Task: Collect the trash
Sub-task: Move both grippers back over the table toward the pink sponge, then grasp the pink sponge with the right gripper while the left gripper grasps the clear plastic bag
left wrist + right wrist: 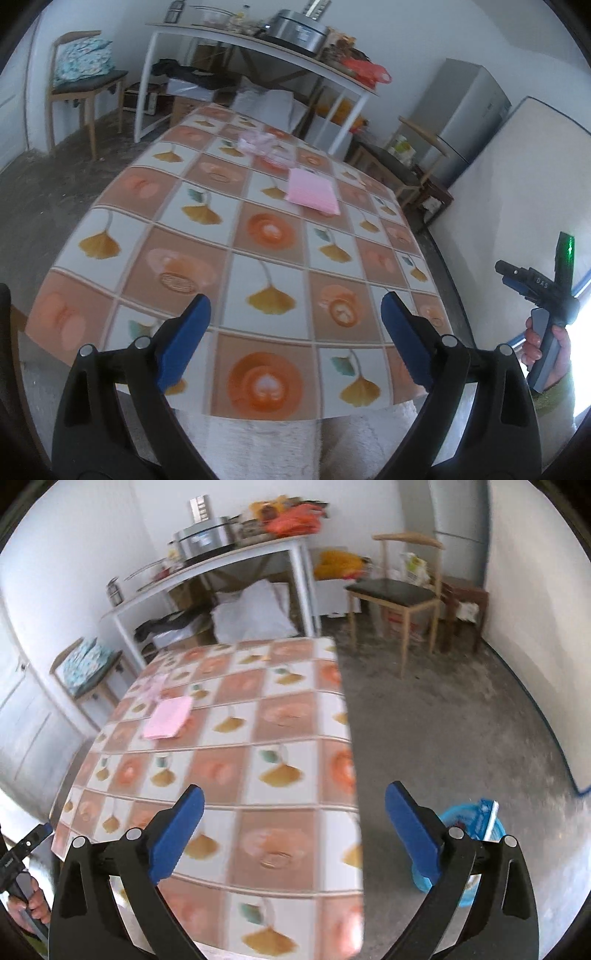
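A table (207,229) (295,738) with a tiled leaf-and-circle cloth fills both views. On its far half lie a flat pink packet (313,192) (168,718) and, beyond it, crumpled pink plastic wrapping (266,149) (151,686). My left gripper (295,317) stands open over the table's near edge with nothing between its blue pads. My right gripper (294,812) is open too, above the table's right edge, empty. A blue bin (476,834) with wrappers in it stands on the floor just behind the right finger. The right gripper (543,295) also shows at the far right of the left wrist view, held in a hand.
A white side table (258,48) (207,572) crowded with a metal pot and bags stands behind. Wooden chairs (85,85) (399,590) sit on the grey floor. A grey fridge (465,110) and a leaning white board (517,177) are at the right.
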The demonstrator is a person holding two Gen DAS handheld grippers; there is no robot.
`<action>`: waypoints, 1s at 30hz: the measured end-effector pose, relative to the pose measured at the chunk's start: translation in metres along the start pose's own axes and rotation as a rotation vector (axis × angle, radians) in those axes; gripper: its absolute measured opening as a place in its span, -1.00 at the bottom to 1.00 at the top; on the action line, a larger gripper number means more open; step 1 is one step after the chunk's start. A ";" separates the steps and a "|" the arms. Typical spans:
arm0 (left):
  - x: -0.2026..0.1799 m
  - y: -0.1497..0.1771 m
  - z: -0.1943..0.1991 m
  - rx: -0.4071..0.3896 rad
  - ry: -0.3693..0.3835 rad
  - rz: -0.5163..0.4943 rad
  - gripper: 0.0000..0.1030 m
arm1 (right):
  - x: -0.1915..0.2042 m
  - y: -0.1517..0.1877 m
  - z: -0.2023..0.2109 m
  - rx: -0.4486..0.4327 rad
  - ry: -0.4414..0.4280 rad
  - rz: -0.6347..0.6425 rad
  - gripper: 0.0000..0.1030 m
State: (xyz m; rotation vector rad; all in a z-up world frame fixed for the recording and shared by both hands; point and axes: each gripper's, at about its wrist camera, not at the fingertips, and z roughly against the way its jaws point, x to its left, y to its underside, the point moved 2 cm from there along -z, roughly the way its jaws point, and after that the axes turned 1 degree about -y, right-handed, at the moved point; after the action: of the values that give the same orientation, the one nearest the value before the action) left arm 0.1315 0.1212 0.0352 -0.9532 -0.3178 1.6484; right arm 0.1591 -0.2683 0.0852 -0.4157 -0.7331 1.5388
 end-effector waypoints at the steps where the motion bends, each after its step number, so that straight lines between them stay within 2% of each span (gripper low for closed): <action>1: 0.003 -0.001 0.000 -0.001 -0.004 0.004 0.74 | 0.010 -0.002 -0.001 0.008 -0.005 0.010 0.87; 9: 0.043 -0.010 0.004 -0.012 -0.071 0.055 0.74 | 0.081 -0.021 -0.024 0.070 -0.057 0.080 0.87; 17: 0.082 -0.015 0.006 -0.013 -0.133 0.115 0.74 | 0.147 -0.045 -0.075 0.128 -0.070 0.136 0.87; 23: 0.103 -0.018 0.013 -0.026 -0.165 0.156 0.74 | 0.193 -0.058 -0.137 0.169 -0.033 0.159 0.87; 30: 0.113 -0.019 0.007 -0.001 -0.177 0.166 0.74 | 0.234 -0.066 -0.218 0.249 0.037 0.215 0.87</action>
State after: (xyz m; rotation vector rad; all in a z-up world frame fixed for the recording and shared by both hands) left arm 0.1369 0.2320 0.0048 -0.8545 -0.3669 1.8902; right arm 0.3246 0.0026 0.0092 -0.3430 -0.4707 1.7955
